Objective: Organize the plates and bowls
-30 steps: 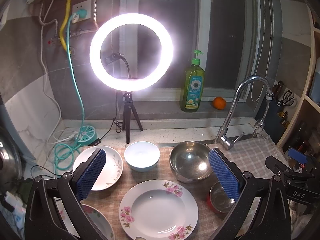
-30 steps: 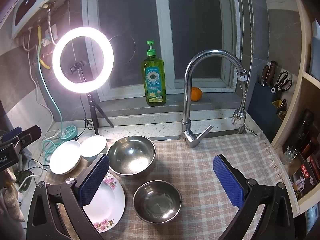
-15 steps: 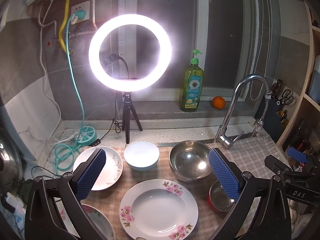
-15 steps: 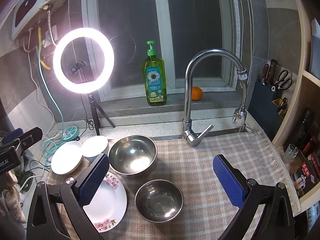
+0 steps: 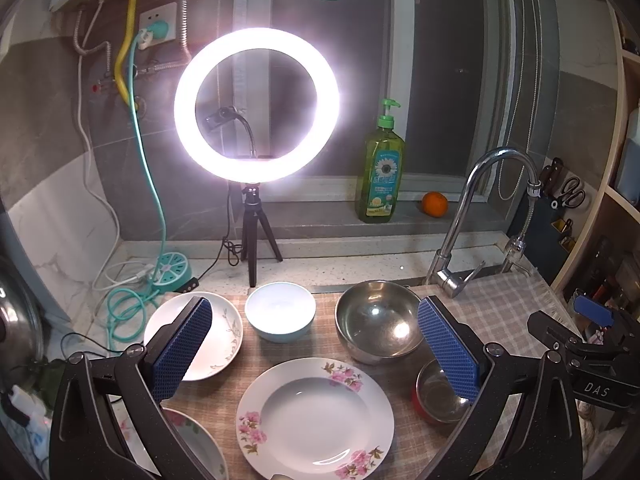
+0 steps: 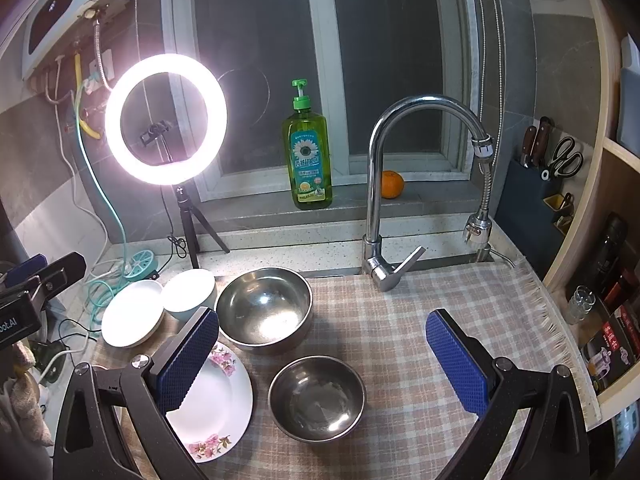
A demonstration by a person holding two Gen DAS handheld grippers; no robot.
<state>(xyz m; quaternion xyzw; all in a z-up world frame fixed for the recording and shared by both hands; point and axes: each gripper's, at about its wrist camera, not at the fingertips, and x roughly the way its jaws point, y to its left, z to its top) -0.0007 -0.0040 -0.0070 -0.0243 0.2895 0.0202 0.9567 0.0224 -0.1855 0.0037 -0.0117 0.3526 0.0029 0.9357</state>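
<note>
Left wrist view shows a white flowered plate [image 5: 316, 416] on the checked cloth [image 5: 492, 312] covering the table, between the left gripper's [image 5: 316, 352] spread, empty fingers; behind stand a sprig plate [image 5: 218, 332], white bowl [image 5: 280, 310] and large steel bowl [image 5: 378, 320], both bowls empty. Only this view catches a second flowered plate [image 5: 200, 448] at lower left. Right wrist view shows the small steel bowl [image 6: 317, 398] whole and empty between the right gripper's [image 6: 322, 356] spread fingers.

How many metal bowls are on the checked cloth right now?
2. The large steel bowl sits toward the back, just in front of the faucet; the small steel bowl is nearer, right of the floral plate. No others show; one could be hidden.
</note>
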